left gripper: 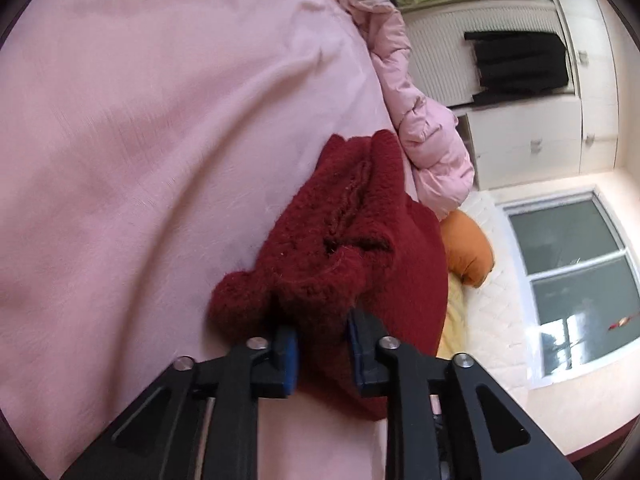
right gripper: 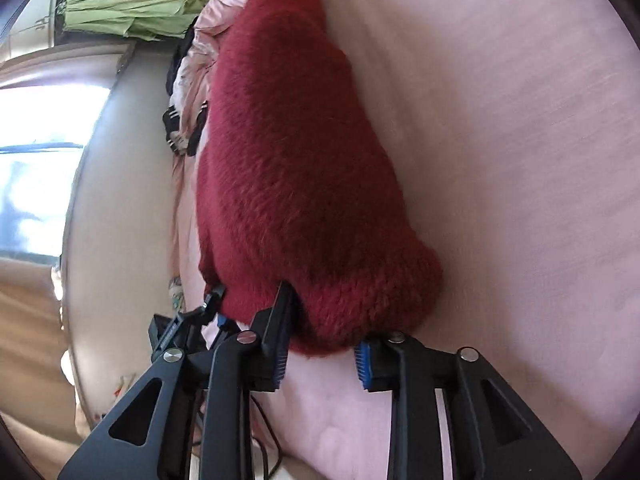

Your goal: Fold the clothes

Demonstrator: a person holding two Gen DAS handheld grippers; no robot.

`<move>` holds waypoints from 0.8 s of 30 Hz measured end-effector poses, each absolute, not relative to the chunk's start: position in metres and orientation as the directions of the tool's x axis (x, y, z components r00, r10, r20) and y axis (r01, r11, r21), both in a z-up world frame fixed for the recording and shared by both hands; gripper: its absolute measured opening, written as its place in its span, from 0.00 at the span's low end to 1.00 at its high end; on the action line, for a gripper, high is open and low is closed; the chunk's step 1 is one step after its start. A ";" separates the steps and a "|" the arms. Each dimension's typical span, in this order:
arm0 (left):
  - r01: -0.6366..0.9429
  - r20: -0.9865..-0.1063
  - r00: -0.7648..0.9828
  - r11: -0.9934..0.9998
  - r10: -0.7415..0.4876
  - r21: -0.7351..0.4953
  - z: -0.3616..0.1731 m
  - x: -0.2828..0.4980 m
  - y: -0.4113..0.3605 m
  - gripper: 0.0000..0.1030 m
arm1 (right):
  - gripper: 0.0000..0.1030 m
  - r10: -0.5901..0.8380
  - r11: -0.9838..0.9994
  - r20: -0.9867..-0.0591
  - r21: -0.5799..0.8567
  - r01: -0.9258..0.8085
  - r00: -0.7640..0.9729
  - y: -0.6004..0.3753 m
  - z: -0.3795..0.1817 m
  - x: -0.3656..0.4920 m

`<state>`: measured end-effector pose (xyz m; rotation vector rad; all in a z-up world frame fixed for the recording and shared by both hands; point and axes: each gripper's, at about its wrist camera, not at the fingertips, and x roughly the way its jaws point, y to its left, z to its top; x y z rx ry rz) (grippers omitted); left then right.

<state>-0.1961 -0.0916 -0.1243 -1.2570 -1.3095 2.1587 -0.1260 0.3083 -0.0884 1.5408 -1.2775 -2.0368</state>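
While both grippers [left gripper: 322, 346] [right gripper: 322, 354] bracket red sweater [right gripper: 296, 168] edge, pink sheet [right gripper: 520, 160] lies bare beside.

sweater [left gripper: 340, 240]: dark red | bedsheet [left gripper: 160, 120]: pink | pillow [left gripper: 468, 248]: orange | tongs pads [left gripper: 289, 354]: blue

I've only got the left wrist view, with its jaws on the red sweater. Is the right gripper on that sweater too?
Observer: Yes. The right gripper straddles the thick rolled edge of the red sweater. I cannot tell whether it is pinching.
Operator: Where is it relative to my left one?
Observer: The left gripper sits at the same edge, right beside it.
Operator: Anything else near them?
Observer: A thin dark cable shows just beneath the right gripper.
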 end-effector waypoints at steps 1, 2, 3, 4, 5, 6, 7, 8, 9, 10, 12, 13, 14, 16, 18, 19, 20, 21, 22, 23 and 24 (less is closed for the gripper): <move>0.151 -0.539 -0.562 -0.563 0.627 -0.813 -0.118 -0.192 -0.095 0.27 | 0.28 -0.671 -0.577 -0.634 0.772 -0.266 -0.385 0.310 -0.085 -0.123; 0.143 -0.558 -0.559 -0.591 0.614 -0.794 -0.114 -0.187 -0.101 0.27 | 0.30 -0.668 -0.587 -0.640 0.767 -0.260 -0.380 0.311 -0.081 -0.120; 0.137 -0.577 -0.556 -0.619 0.598 -0.773 -0.110 -0.182 -0.108 0.27 | 0.36 -0.664 -0.597 -0.646 0.761 -0.254 -0.376 0.313 -0.078 -0.117; 0.155 -0.603 -0.567 -0.646 0.561 -0.747 -0.106 -0.178 -0.115 0.27 | 0.37 -0.659 -0.608 -0.653 0.755 -0.246 -0.374 0.314 -0.074 -0.116; 0.174 -0.627 -0.577 -0.672 0.523 -0.720 -0.101 -0.174 -0.121 0.27 | 0.37 -0.643 -0.631 -0.663 0.742 -0.226 -0.384 0.311 -0.069 -0.122; 0.191 -0.649 -0.587 -0.696 0.485 -0.692 -0.096 -0.170 -0.128 0.27 | 0.37 -0.626 -0.654 -0.673 0.728 -0.206 -0.394 0.309 -0.063 -0.128; 0.181 -0.649 -0.608 -0.717 0.457 -0.674 -0.086 -0.166 -0.127 0.27 | 0.37 -0.609 -0.676 -0.682 0.713 -0.186 -0.405 0.306 -0.058 -0.135; 0.169 -0.647 -0.629 -0.736 0.431 -0.656 -0.077 -0.163 -0.126 0.27 | 0.37 -0.592 -0.697 -0.691 0.697 -0.166 -0.416 0.304 -0.052 -0.141; 0.131 -0.627 -0.642 -0.744 0.440 -0.656 -0.067 -0.163 -0.118 0.27 | 0.37 -0.574 -0.718 -0.698 0.680 -0.147 -0.427 0.301 -0.046 -0.148; 0.090 -0.607 -0.654 -0.750 0.452 -0.655 -0.058 -0.164 -0.109 0.28 | 0.37 -0.557 -0.738 -0.705 0.662 -0.127 -0.439 0.298 -0.041 -0.154; -0.016 -0.564 -0.640 -0.742 0.522 -0.670 -0.043 -0.172 -0.080 0.44 | 0.37 -0.522 -0.777 -0.717 0.623 -0.090 -0.462 0.293 -0.030 -0.167; -0.038 -0.552 -0.632 -0.733 0.545 -0.680 -0.042 -0.175 -0.069 0.49 | 0.37 -0.504 -0.795 -0.721 0.603 -0.072 -0.475 0.291 -0.024 -0.174; -0.061 -0.539 -0.623 -0.722 0.566 -0.689 -0.040 -0.179 -0.057 0.55 | 0.37 -0.486 -0.812 -0.725 0.581 -0.054 -0.487 0.288 -0.019 -0.180; -0.048 -0.543 -0.612 -0.713 0.575 -0.700 -0.048 -0.191 -0.040 0.56 | 0.37 -0.451 -0.845 -0.731 0.535 -0.019 -0.513 0.283 -0.007 -0.193; 0.013 -0.572 -0.605 -0.712 0.553 -0.702 -0.063 -0.209 -0.027 0.56 | 0.37 -0.416 -0.874 -0.733 0.485 0.014 -0.539 0.278 0.004 -0.206; 0.052 -0.587 -0.605 -0.708 0.538 -0.704 -0.071 -0.214 -0.027 0.56 | 0.37 -0.398 -0.888 -0.733 0.459 0.030 -0.552 0.275 0.009 -0.212; 0.085 -0.586 -0.611 -0.692 0.532 -0.717 -0.081 -0.216 -0.028 0.56 | 0.37 -0.380 -0.900 -0.734 0.434 0.042 -0.562 0.272 0.013 -0.219; 0.088 -0.574 -0.625 -0.683 0.529 -0.725 -0.087 -0.213 -0.032 0.51 | 0.37 -0.363 -0.910 -0.752 0.413 0.035 -0.551 0.266 0.002 -0.226; 0.091 -0.562 -0.640 -0.674 0.525 -0.733 -0.092 -0.209 -0.036 0.47 | 0.37 -0.358 -0.915 -0.780 0.402 0.028 -0.514 0.263 -0.016 -0.233; 0.093 -0.551 -0.653 -0.667 0.519 -0.739 -0.098 -0.206 -0.040 0.37 | 0.37 -0.354 -0.919 -0.802 0.393 0.021 -0.481 0.260 -0.032 -0.239; 0.094 -0.567 -0.649 -0.687 0.507 -0.721 -0.099 -0.205 -0.040 0.27 | 0.37 -0.362 -0.915 -0.803 0.403 0.016 -0.474 0.261 -0.034 -0.240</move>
